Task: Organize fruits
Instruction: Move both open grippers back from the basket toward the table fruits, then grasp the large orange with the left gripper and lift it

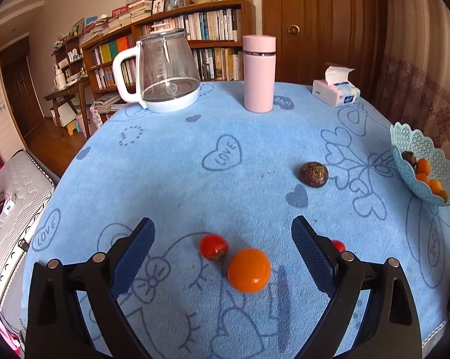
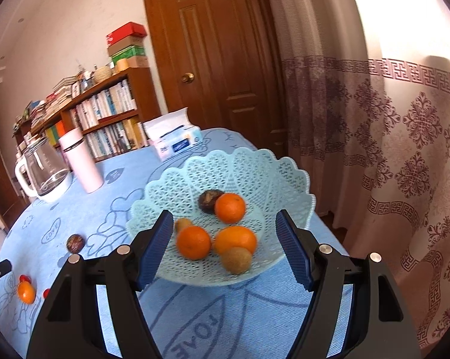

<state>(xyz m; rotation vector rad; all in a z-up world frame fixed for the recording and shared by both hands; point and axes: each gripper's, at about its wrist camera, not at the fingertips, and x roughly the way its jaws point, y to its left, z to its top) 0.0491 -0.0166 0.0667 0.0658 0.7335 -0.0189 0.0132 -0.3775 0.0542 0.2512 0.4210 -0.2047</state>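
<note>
- With its jaws spread wide and empty, the left gripper [image 1: 222,257] hangs low over the cloth [image 1: 254,155], framing the orange [image 1: 249,269] at lower centre of the left view — lined up, I'd say, for a grab.
- Touching that orange on its upper left sits a tomato [image 1: 213,247]; close the jaws carelessly and it gets nudged or pinched along.
- A second tomato [image 1: 338,245] peeks out behind the right finger, lower right, outside the jaws.
- Further up, right of centre, a dark brown fruit [image 1: 313,173] lies alone, well apart from the rest.
- At the right edge, the basket [image 1: 404,137] waits with fruit already in it — the likely destination.
- Over in the right view, the right gripper [image 2: 223,248] hovers wide and empty at the basket, centre frame; three oranges, a dark fruit and brownish ones sit inside.
- Far back, upper half of the left view: kettle [image 1: 162,71], pink flask [image 1: 259,73] and tissue box [image 1: 335,91], all clear of the path.
- Beyond them, the bookshelf [image 1: 195,30] and door [image 1: 314,24].
</note>
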